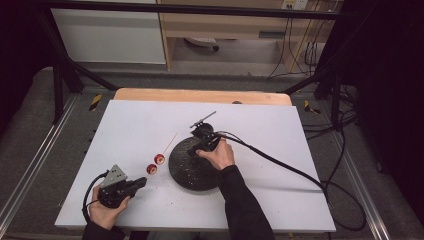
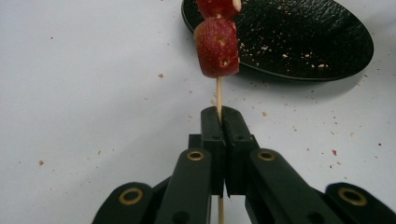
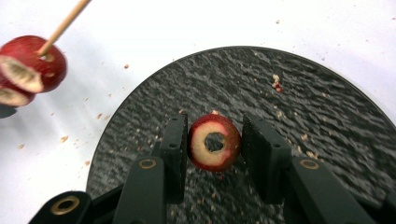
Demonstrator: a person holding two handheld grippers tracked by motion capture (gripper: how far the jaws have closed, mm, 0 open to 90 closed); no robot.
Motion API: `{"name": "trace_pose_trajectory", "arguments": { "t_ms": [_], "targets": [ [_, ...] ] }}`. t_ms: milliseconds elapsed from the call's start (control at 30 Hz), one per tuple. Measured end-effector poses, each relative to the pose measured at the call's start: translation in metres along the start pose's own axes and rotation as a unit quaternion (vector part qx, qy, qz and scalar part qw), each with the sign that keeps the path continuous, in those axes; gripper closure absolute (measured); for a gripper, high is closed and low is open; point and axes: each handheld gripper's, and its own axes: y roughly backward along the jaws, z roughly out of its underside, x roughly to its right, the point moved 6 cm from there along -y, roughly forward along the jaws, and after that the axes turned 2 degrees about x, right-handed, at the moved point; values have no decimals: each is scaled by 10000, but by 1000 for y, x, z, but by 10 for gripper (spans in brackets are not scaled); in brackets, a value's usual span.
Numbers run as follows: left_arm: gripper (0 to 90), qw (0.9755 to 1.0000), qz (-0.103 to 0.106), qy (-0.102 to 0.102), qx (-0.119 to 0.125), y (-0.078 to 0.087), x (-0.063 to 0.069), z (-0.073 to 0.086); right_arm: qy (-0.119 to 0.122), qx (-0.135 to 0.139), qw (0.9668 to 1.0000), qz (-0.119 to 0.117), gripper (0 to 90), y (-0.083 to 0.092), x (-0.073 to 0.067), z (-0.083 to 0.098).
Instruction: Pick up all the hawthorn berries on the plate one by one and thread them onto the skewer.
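Observation:
My left gripper (image 2: 219,116) is shut on a thin wooden skewer (image 2: 218,93) that carries two red fruit pieces (image 2: 216,46). In the high view it sits at the front left (image 1: 141,182), and the skewered fruit (image 1: 155,164) hovers just left of the black plate (image 1: 187,172). My right gripper (image 3: 215,120) is over the plate (image 3: 317,116), open, with its jaws on either side of a cored red fruit ring (image 3: 215,149) lying there. The left pad (image 3: 178,140) touches the ring; a thin gap shows at the right pad. A hand holds this gripper (image 1: 202,142) above the plate's far side.
The plate rests on a white board (image 1: 260,135) covering a wooden table (image 1: 200,95). Crumbs dot the plate (image 2: 289,37) and the board. The right gripper's cable (image 1: 280,165) trails off to the right across the board.

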Motion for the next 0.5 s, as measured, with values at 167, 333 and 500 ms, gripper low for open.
{"name": "trace_pose_trajectory", "arguments": {
  "t_ms": [167,333,500],
  "targets": [
    [883,10000,14,-20,-3,-2,3,-1,-82,203,9997,-47,627,12,2,8],
    [883,10000,41,-39,-3,-3,5,-1,-166,447,9988,-97,627,24,5,14],
    [883,10000,48,-56,-2,-3,7,-2,-267,685,9972,-163,628,33,6,21]
  ]
}}
